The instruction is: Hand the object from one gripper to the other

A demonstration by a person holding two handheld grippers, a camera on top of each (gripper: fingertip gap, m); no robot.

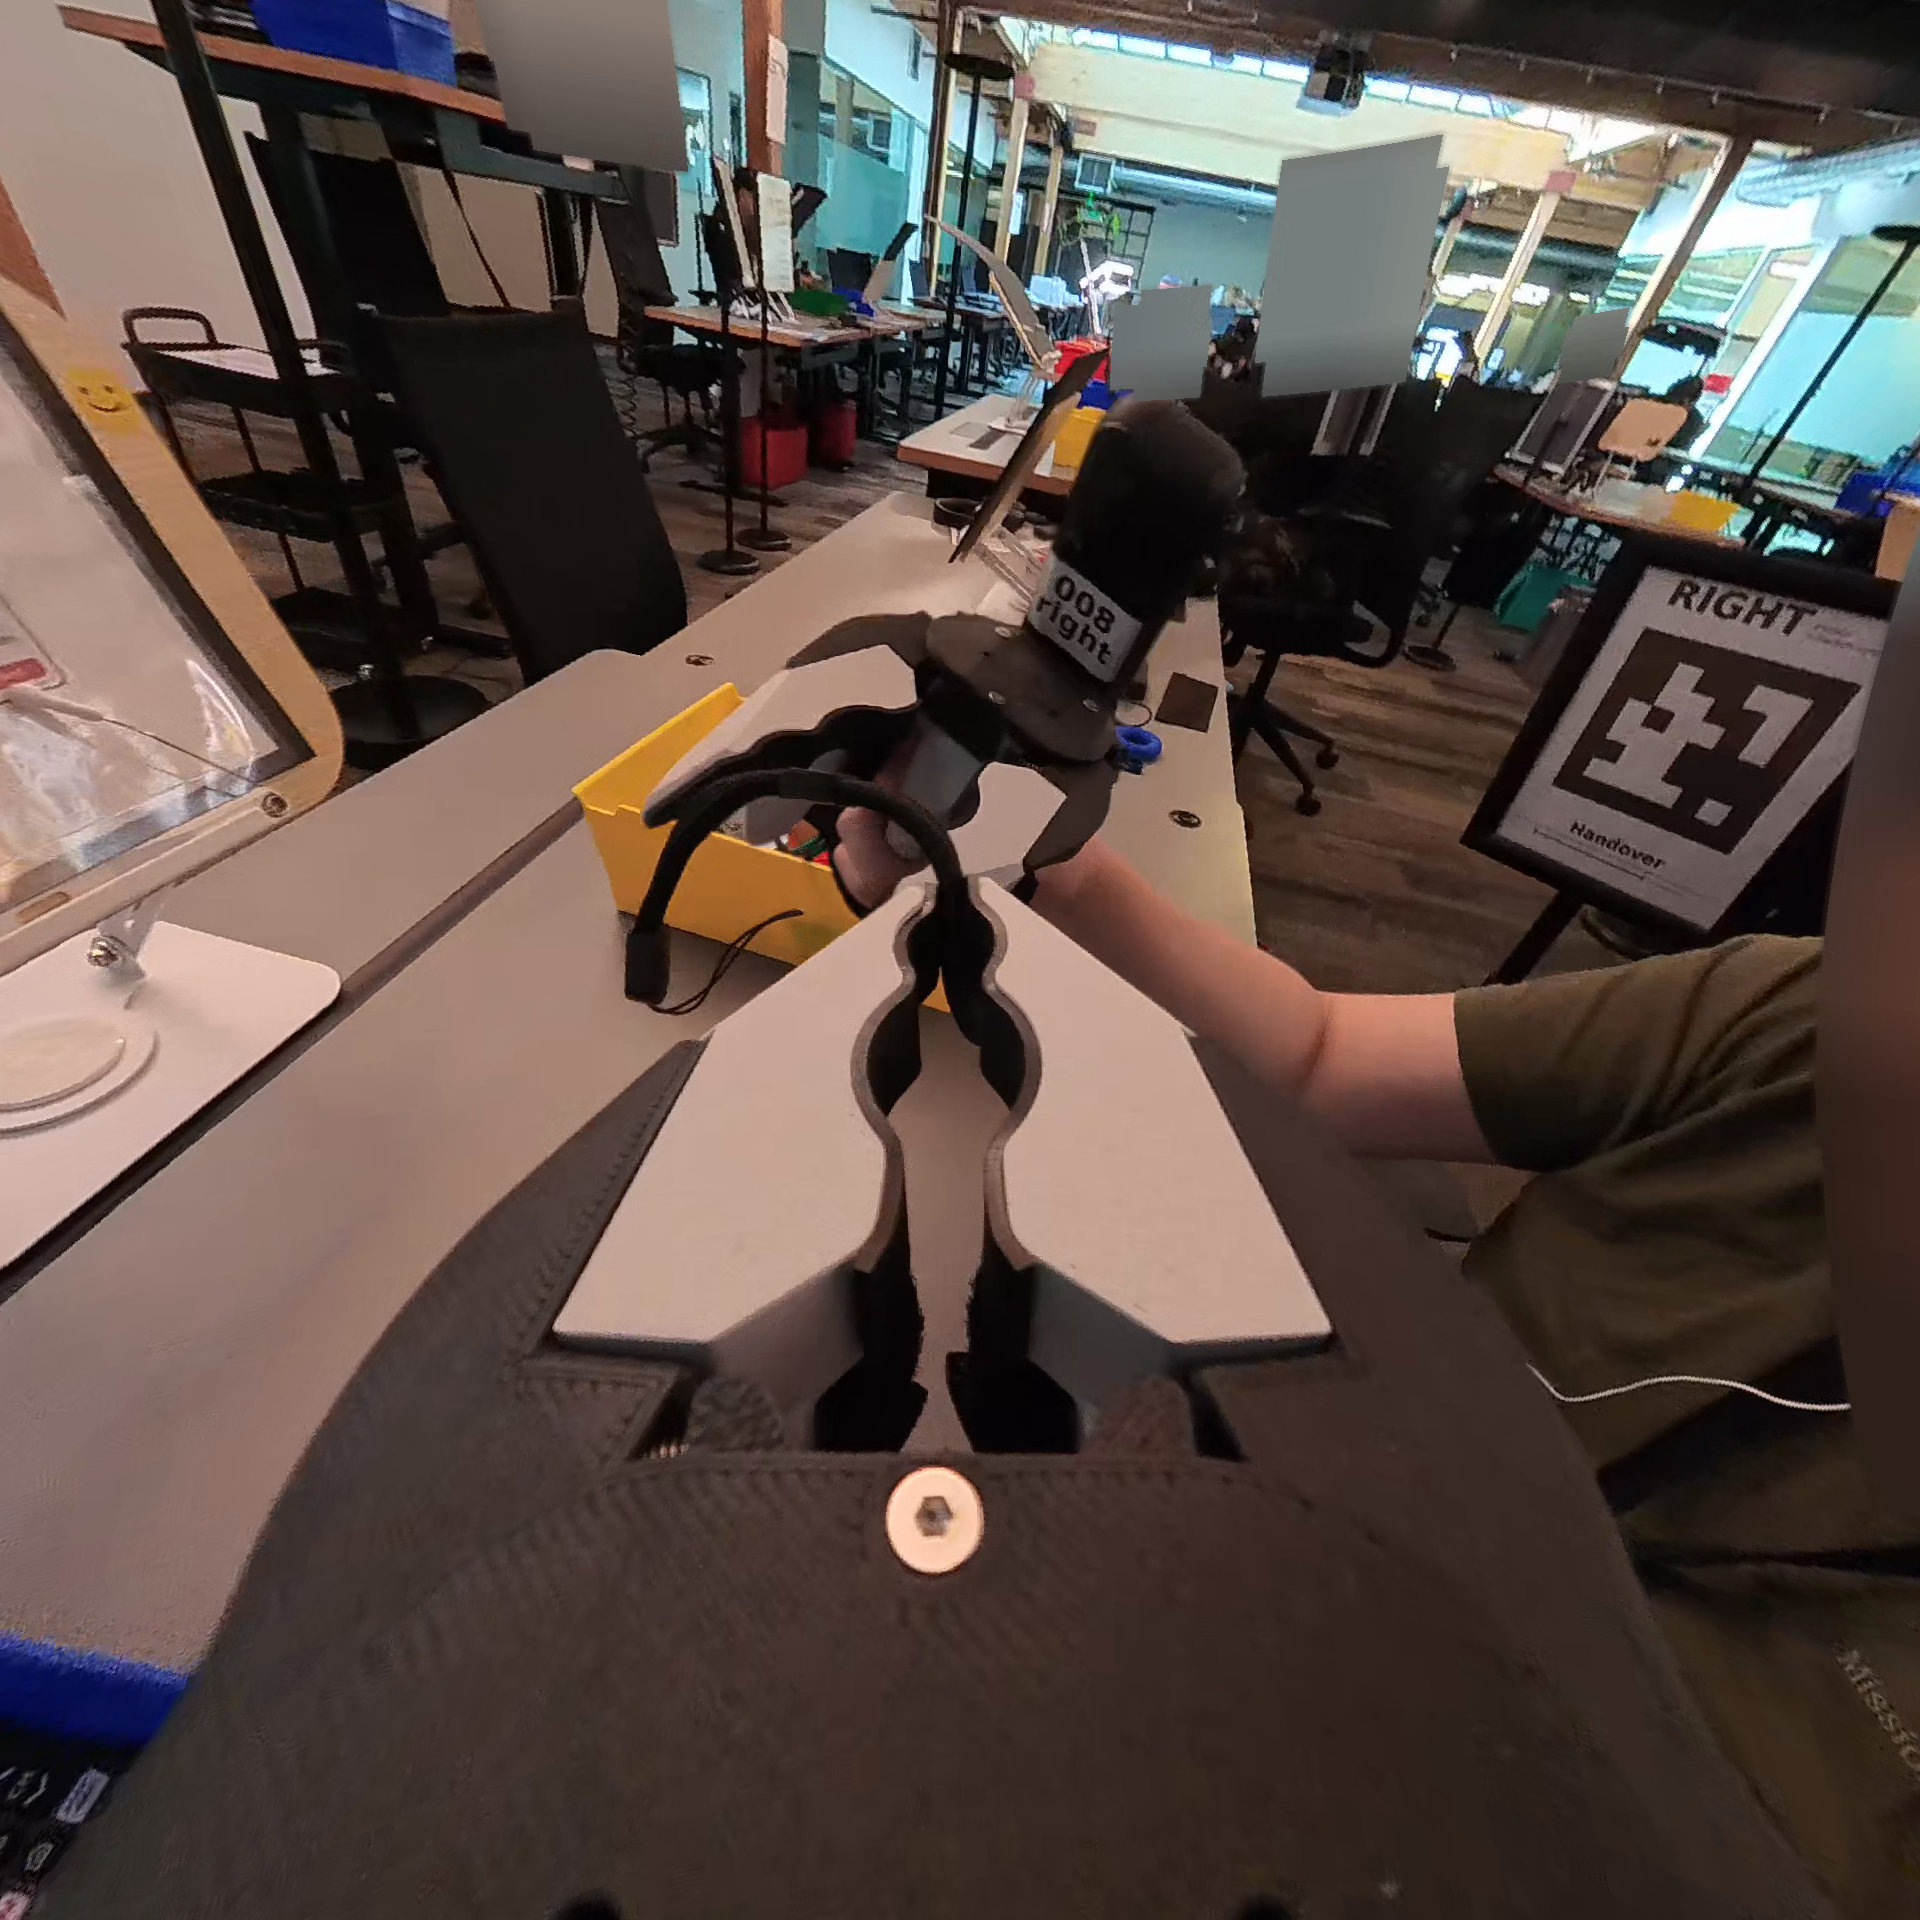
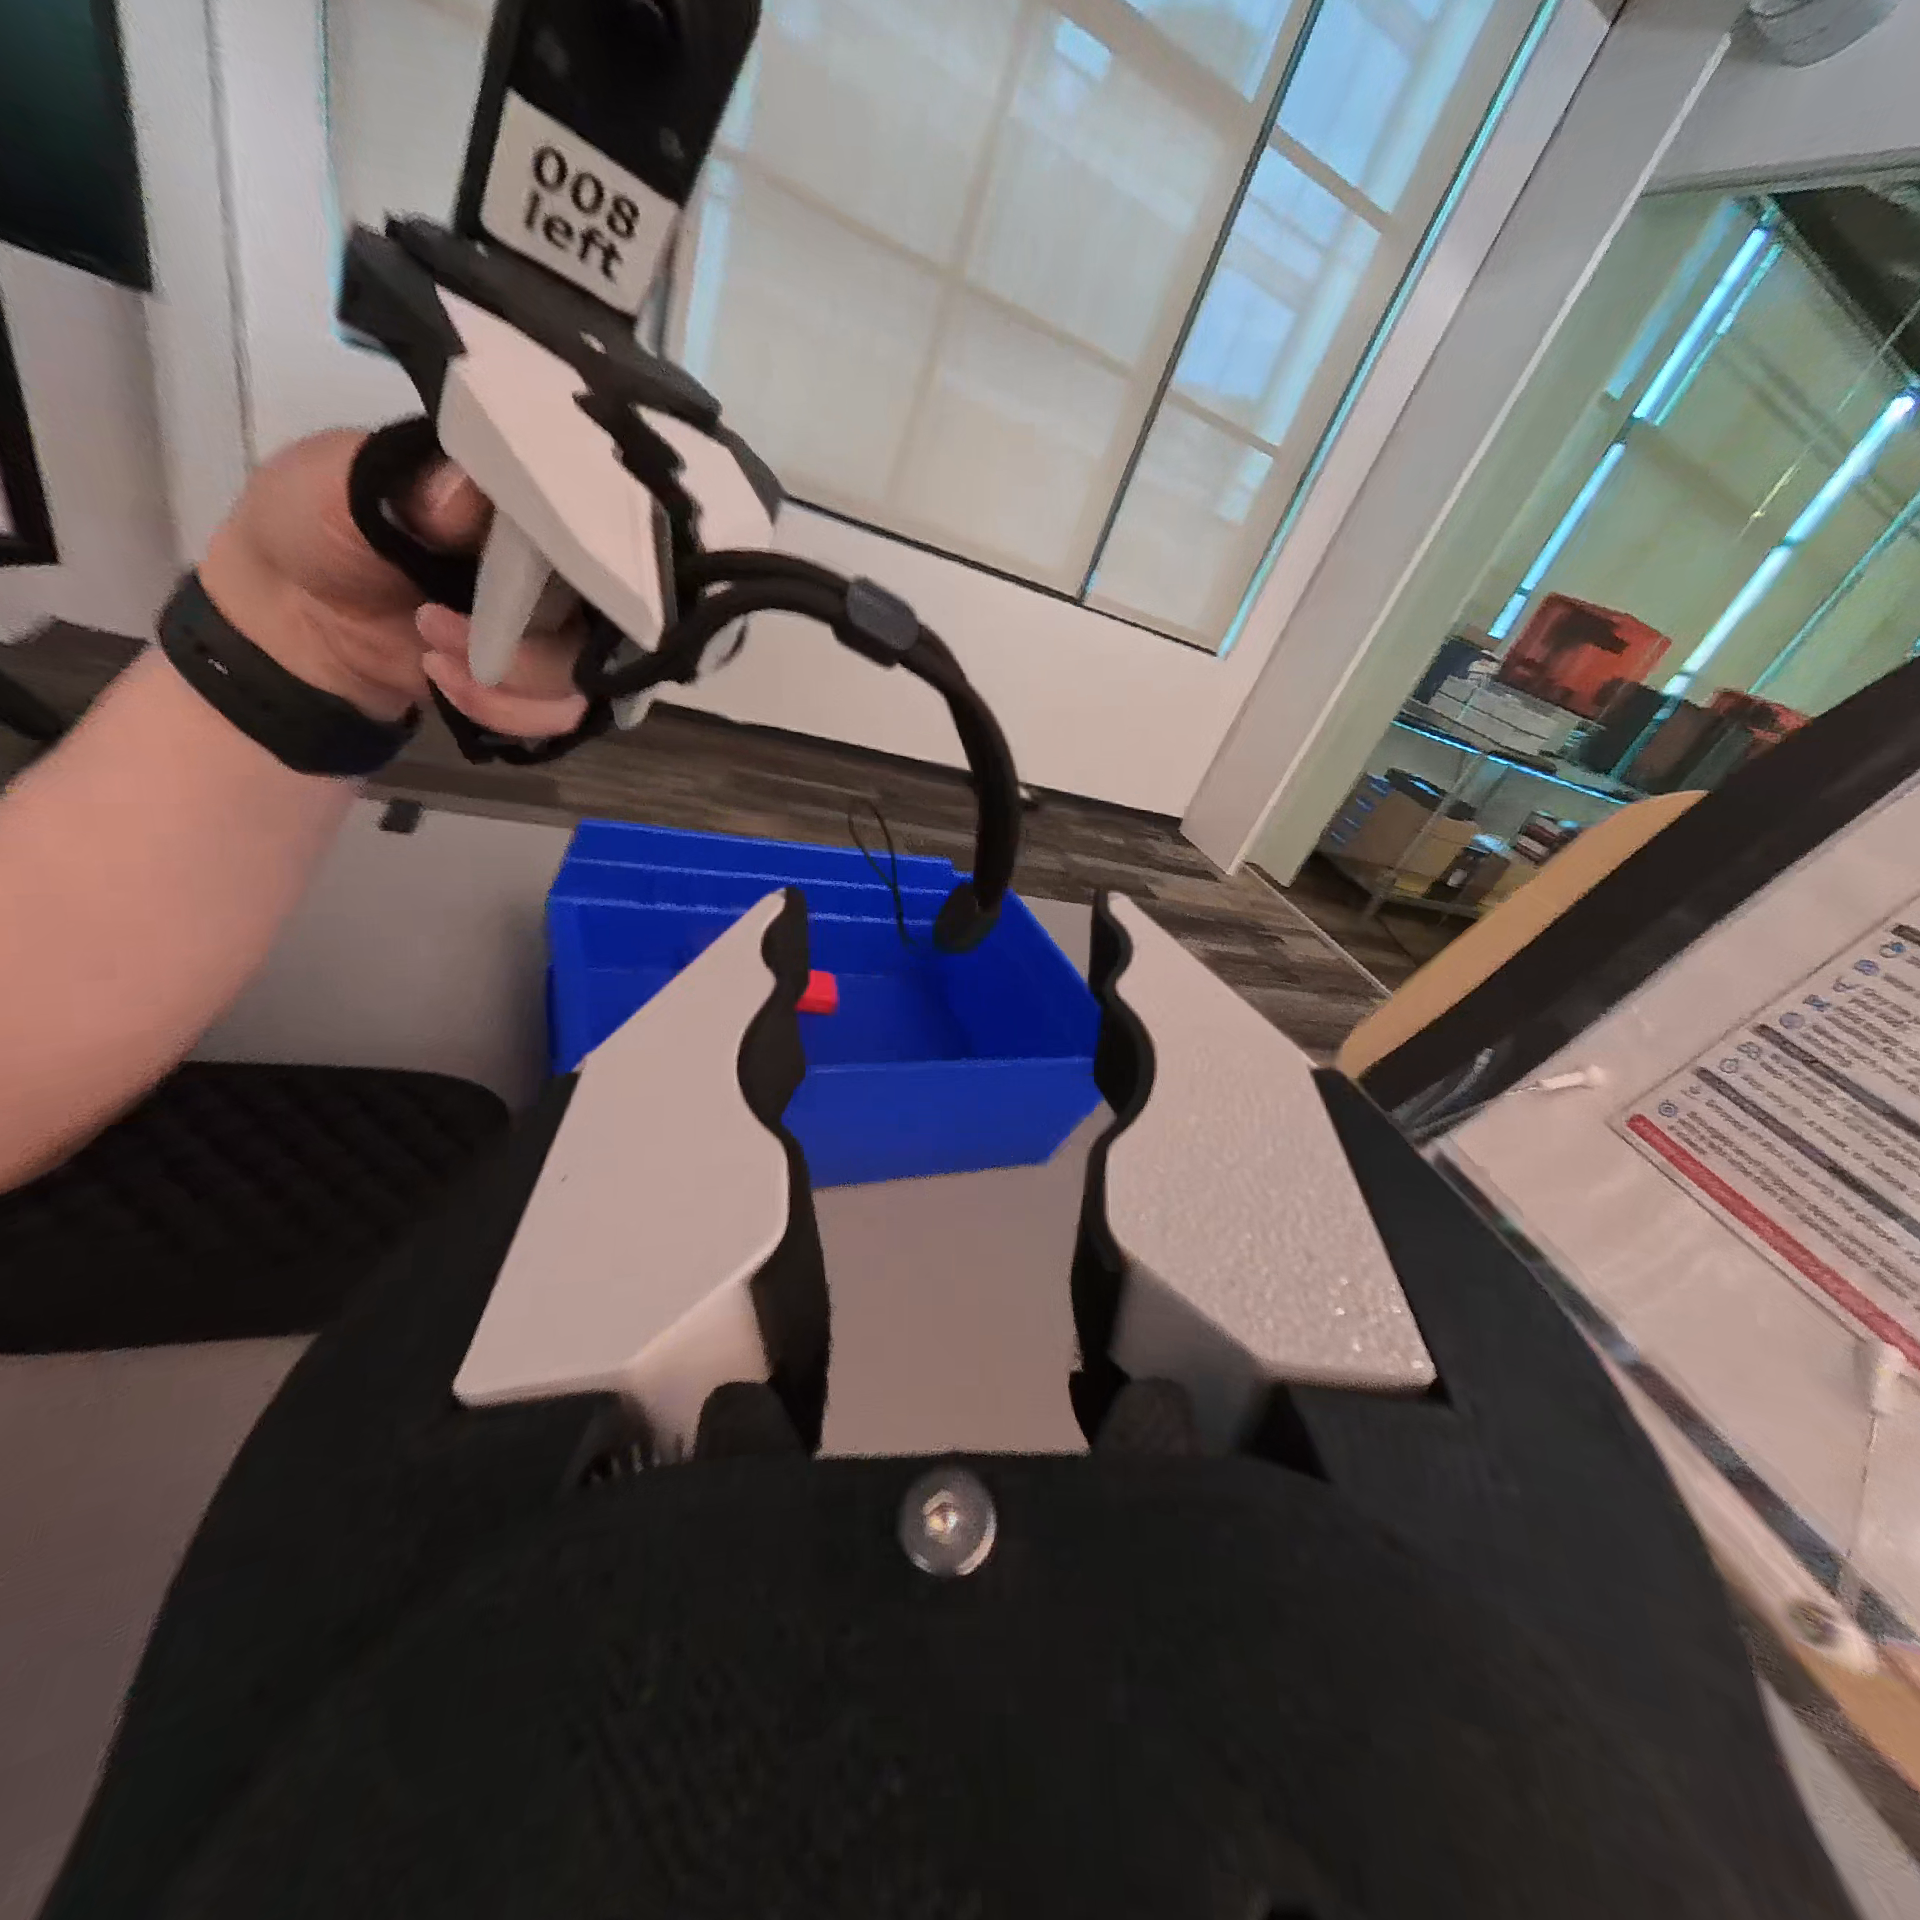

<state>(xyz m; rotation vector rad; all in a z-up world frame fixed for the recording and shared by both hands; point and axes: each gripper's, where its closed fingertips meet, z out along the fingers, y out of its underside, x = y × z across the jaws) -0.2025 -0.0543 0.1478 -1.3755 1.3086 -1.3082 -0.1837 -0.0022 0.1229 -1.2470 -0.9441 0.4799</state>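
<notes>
A black strap [image 1: 769, 795] with a thin cord loop at its free end is pinched between the tips of my left gripper [image 1: 948, 914], which is shut on it. The strap arcs away and hangs down. In the right wrist view the left gripper [image 2: 665, 613] holds the strap [image 2: 977, 769] up at the left, and its free end dangles just beyond the tips of my right gripper [image 2: 945, 914]. The right gripper's jaws stand wide apart and hold nothing. In the left wrist view the right gripper [image 1: 675, 800] faces mine, close behind the strap's arc.
A yellow bin [image 1: 717, 883] stands on the grey table [image 1: 416, 1122] below the grippers. A blue bin [image 2: 935, 1101] holds a small red piece [image 2: 818, 990]. A wood-framed clear panel [image 1: 156, 675] stands at the left, a framed sign [image 1: 1704, 748] at the right. About 6 cm separates my left fingertips from my right.
</notes>
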